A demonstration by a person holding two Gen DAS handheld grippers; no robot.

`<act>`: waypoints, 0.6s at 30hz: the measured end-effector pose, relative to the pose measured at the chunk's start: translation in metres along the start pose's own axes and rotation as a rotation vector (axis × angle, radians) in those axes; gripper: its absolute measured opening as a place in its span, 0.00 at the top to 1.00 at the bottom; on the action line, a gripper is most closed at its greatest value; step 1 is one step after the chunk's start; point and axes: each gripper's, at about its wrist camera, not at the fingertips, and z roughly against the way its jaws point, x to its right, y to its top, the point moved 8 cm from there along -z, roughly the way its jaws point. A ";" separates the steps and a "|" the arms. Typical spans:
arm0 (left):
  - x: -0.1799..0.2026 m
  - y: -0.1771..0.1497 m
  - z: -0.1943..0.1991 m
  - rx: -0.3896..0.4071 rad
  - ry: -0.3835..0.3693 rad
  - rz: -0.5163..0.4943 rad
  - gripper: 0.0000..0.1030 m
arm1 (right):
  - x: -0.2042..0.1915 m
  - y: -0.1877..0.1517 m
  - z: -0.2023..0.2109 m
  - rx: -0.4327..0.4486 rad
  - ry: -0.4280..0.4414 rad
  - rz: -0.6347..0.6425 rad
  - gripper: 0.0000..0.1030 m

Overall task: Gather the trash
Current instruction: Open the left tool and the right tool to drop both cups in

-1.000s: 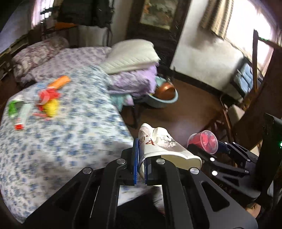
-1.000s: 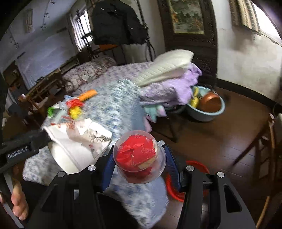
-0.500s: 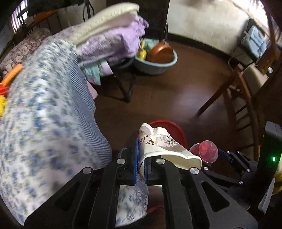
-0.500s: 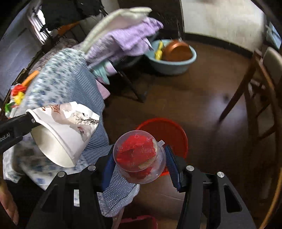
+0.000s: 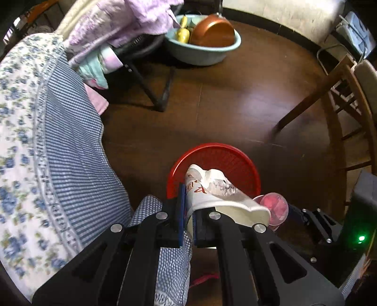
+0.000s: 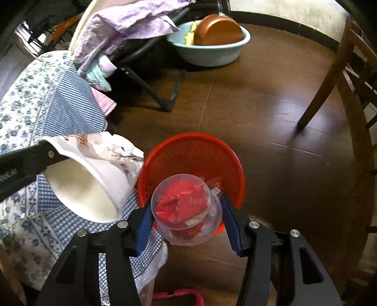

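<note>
My left gripper (image 5: pixel 187 211) is shut on the rim of a crumpled white paper cup (image 5: pixel 219 195) with printed red marks. That cup (image 6: pixel 94 179) hangs over the left edge of a red mesh basket (image 5: pixel 226 157) on the dark wooden floor. My right gripper (image 6: pixel 186 211) is shut on a clear plastic cup (image 6: pixel 186 207) stuffed with red wrappers, held above the near rim of the red basket (image 6: pixel 188 155). The clear cup (image 5: pixel 274 208) also shows in the left wrist view, just right of the paper cup.
A bed with a blue floral sheet (image 5: pixel 35 146) fills the left side. A folding stand draped with purple cloth (image 6: pixel 132 21) and a teal basin (image 6: pixel 212 49) holding a copper pan stand beyond the basket. A wooden chair (image 6: pixel 348 77) is at right.
Both grippers have dropped and tipped downward, away from the bed top. The red basket on the floor has come into view and now lies right under the two held cups.
</note>
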 end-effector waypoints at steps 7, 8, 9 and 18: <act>-0.005 0.000 -0.034 -0.062 0.008 0.015 0.94 | 0.008 -0.002 -0.038 -0.065 -0.016 -0.018 0.48; -0.006 0.001 -0.038 -0.069 0.007 0.021 0.94 | 0.010 -0.002 -0.046 -0.076 -0.022 -0.022 0.48; -0.007 0.002 -0.043 -0.079 0.007 0.031 0.94 | 0.011 -0.003 -0.052 -0.083 -0.026 -0.024 0.48; -0.015 0.005 -0.050 -0.088 -0.005 0.072 0.90 | 0.020 -0.010 -0.074 -0.137 -0.055 -0.038 0.47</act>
